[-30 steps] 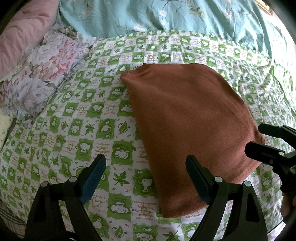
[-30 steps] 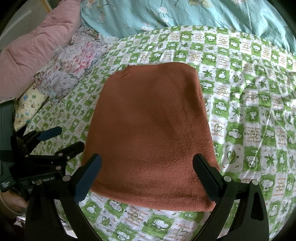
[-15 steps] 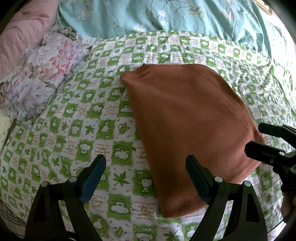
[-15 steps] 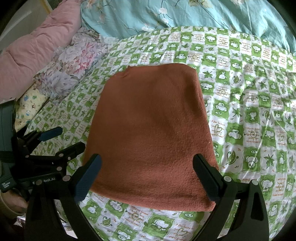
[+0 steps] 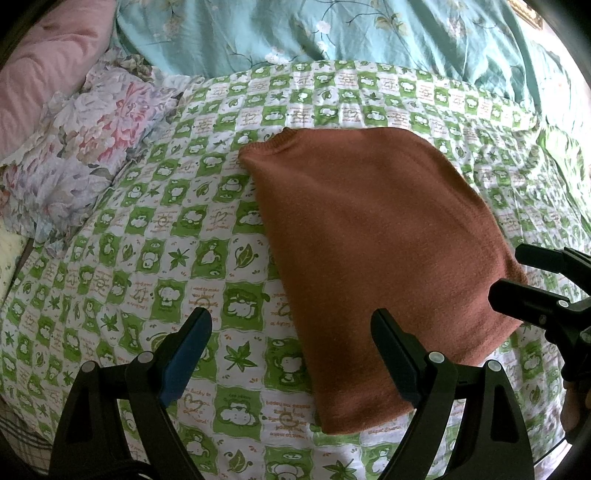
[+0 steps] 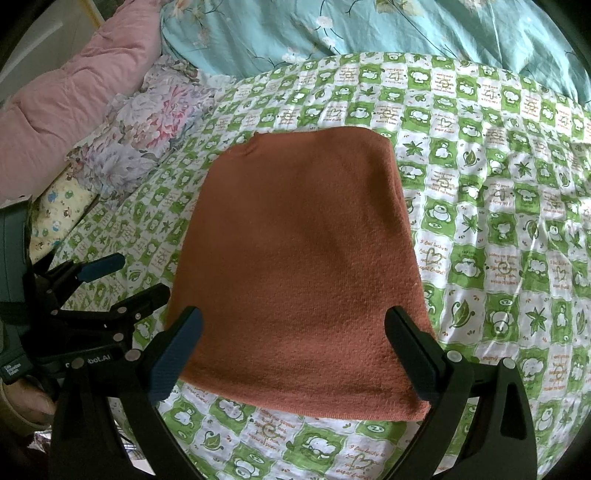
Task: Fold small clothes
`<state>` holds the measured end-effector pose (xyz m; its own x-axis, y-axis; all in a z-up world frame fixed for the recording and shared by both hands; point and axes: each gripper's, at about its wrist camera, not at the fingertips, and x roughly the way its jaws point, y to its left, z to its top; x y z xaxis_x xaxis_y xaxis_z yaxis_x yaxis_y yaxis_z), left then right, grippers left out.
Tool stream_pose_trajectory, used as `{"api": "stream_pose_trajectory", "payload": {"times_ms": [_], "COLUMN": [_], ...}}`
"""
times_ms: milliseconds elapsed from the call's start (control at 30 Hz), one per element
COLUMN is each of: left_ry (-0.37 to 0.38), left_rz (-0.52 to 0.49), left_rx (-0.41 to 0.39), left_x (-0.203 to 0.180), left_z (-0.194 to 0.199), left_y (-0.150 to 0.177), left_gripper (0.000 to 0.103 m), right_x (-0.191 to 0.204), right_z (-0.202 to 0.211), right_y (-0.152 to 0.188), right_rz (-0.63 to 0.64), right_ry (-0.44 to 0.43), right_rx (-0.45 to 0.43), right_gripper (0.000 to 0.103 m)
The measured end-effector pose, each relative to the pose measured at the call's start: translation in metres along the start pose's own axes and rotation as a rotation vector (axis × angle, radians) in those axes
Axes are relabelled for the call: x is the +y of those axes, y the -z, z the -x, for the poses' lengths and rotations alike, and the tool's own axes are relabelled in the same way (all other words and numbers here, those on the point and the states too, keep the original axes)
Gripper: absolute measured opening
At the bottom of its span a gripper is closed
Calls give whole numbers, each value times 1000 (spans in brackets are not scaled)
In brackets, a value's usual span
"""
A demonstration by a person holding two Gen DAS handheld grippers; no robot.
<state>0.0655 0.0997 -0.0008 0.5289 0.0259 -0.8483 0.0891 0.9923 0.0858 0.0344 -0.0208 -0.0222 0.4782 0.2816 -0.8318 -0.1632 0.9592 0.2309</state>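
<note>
A rust-brown knit garment (image 5: 376, 258) lies folded flat in a neat rectangle on the green-and-white checked bedsheet (image 5: 155, 258). It also shows in the right wrist view (image 6: 299, 266). My left gripper (image 5: 291, 343) is open and empty, hovering over the garment's near left edge. My right gripper (image 6: 293, 343) is open and empty, hovering just above the garment's near edge. The right gripper shows at the right of the left wrist view (image 5: 517, 277), open. The left gripper shows at the left of the right wrist view (image 6: 122, 280), open.
A floral cloth (image 5: 81, 147) and a pink quilt (image 6: 70, 96) lie at the left. A turquoise flowered blanket (image 5: 332, 33) runs along the far side. A pale patterned cloth (image 6: 62, 210) sits at the bed's left edge.
Both grippers stay open and nearly still. The garment has not moved.
</note>
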Motion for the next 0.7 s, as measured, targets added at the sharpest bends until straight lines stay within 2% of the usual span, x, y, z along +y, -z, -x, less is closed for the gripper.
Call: {"api": "stream_pose_trajectory", "payload": {"times_ms": [700], "left_ry": [5], "left_rz": [-17], "left_rx": [-6], "left_x": [0], "left_z": [0], "left_y": [-4], "left_gripper": [88], "right_x": [-1], "right_z": [2], "right_y": [-2], "right_rz": [1], "right_ry": [-2], "right_rx": [-2], "right_gripper": [99]}}
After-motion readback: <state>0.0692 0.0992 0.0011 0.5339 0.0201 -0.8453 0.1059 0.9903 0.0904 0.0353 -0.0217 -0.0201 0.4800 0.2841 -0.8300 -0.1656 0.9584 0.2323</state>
